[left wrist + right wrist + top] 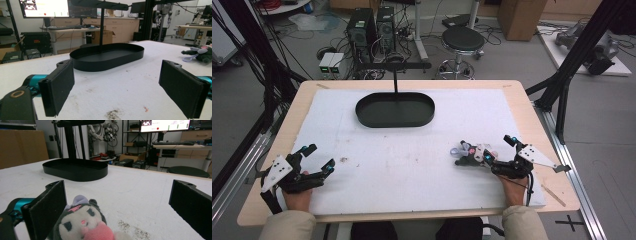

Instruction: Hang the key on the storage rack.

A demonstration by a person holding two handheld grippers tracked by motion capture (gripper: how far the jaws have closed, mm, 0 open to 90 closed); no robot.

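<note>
Plush toy lay between your right gripper jaws, spread wide, not yet gripped. Left gripper released, empty. Black tray far off; grasp and carry remained, likely.

spread fingers, black tray, plush toy

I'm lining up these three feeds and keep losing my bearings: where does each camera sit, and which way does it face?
High view: above the person's side, facing forward and down on the table; forearms, hands, left tool and right tool show.
Left gripper view: rides the left tool, facing the black tray; its open jaws show.
Right gripper view: rides the right tool, facing the plush toy between its open jaws.
Shared: all three show tray and toy.
</note>
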